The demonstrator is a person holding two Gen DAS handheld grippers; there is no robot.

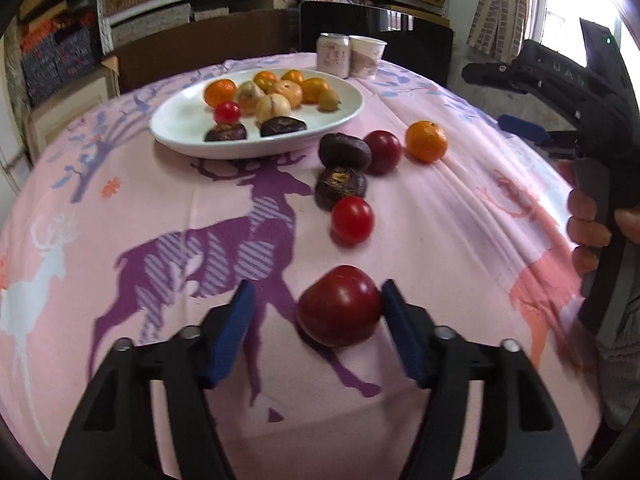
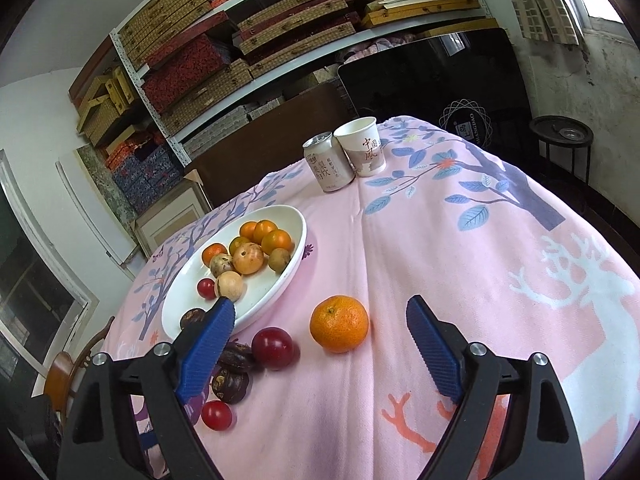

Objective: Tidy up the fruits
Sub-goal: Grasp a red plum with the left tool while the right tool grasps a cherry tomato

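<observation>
Pink deer-print tabletop [image 1: 440,216]: left hand-held gripper [image 1: 316,304] spread wide around a dark-red round plum [image 1: 339,306]; right hand-held gripper [image 2: 320,322] released, its orange mandarin [image 2: 339,323] at 12 o'clock.

White metal shelving [image 2: 256,60] is seen across the top of the right wrist view, packed with woven and patterned boxes [image 2: 184,68]. A dark brown board [image 2: 256,160] is propped below it at centre. A glossy black panel [image 2: 436,80] is leaned at upper right, beside a round black stand [image 2: 560,132] against a stained wall. Bright daylight is let in by a window [image 1: 568,8] at the left wrist view's upper right.
</observation>
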